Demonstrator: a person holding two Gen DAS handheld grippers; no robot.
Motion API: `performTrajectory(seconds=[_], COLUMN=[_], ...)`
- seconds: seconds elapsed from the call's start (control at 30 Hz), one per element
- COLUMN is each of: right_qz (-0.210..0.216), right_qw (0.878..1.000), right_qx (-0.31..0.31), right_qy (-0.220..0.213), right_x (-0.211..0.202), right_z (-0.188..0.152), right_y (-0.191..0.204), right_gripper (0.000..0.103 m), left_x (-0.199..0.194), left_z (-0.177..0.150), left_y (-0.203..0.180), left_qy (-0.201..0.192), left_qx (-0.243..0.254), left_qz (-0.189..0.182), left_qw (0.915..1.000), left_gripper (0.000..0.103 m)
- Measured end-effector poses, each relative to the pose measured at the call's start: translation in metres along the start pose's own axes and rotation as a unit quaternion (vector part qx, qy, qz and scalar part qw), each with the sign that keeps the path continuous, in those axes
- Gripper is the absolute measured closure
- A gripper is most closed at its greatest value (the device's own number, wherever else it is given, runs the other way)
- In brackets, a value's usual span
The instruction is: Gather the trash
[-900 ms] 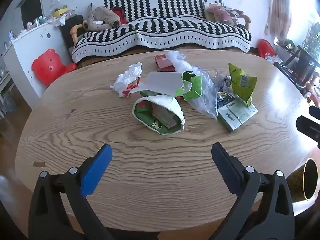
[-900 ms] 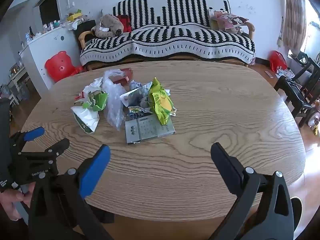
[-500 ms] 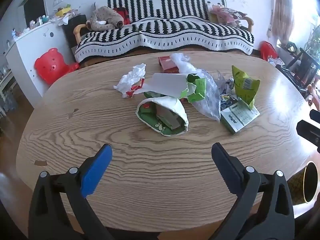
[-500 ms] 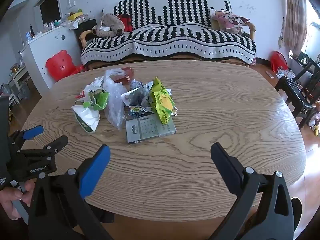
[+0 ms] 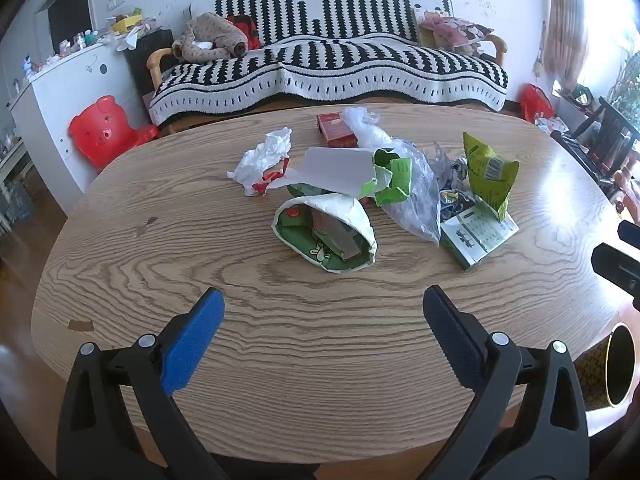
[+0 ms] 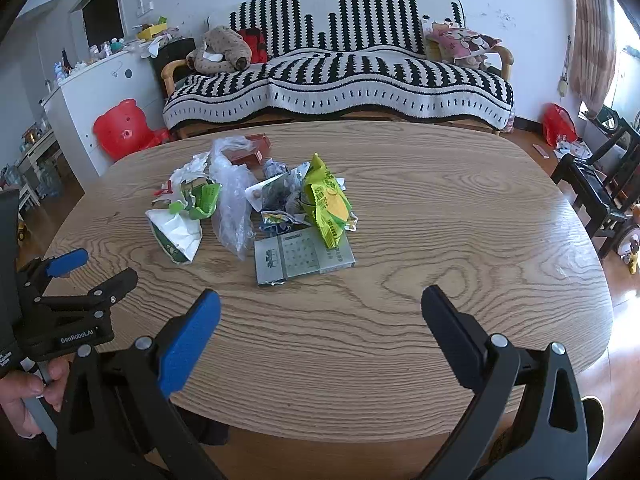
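Observation:
A heap of trash lies mid-table: a green and white wrapper (image 5: 328, 232), a crumpled white tissue (image 5: 264, 158), a clear plastic bag (image 5: 412, 196), a yellow-green snack bag (image 5: 488, 172), a flat grey-green box (image 5: 478, 232) and a red box (image 5: 334, 130). The same heap shows in the right wrist view, with the snack bag (image 6: 326, 204) and flat box (image 6: 304, 258). My left gripper (image 5: 320, 336) is open and empty, near the front edge, short of the wrapper. My right gripper (image 6: 320, 334) is open and empty, short of the flat box.
The oval wooden table (image 5: 160, 280) stands before a striped sofa (image 5: 328, 60). A dark round bin with a yellow rim (image 5: 616, 368) sits below the table's right edge. A red bear stool (image 5: 100, 132) is at the left, black chairs (image 6: 600, 184) at the right.
Both grippers have crept slightly forward toward the heap, which now sits a little nearer in each view. The jaws stay open.

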State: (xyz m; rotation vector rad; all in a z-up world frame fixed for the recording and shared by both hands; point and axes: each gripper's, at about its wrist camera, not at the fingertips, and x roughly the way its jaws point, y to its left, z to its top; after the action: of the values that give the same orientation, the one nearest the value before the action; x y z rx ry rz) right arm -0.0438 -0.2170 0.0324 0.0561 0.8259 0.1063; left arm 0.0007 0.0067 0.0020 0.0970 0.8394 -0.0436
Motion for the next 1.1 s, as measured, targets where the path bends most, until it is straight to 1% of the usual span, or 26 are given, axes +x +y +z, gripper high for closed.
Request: performTrajectory(seconds=[1.1], right_qz=[0.005], right_qw=[1.000], right_qx=[-0.007], right_qy=[0.005], right_x=[0.0037], right_z=[-0.0052], right_y=[0.0038], right_gripper=[0.006], left_x=[0.0000], left_z=[-0.0002], left_y=[0.0026], left_qy=[0.000], left_qx=[-0.004], left_qz=[-0.002], left_qw=[1.0000], left_gripper=[0.006])
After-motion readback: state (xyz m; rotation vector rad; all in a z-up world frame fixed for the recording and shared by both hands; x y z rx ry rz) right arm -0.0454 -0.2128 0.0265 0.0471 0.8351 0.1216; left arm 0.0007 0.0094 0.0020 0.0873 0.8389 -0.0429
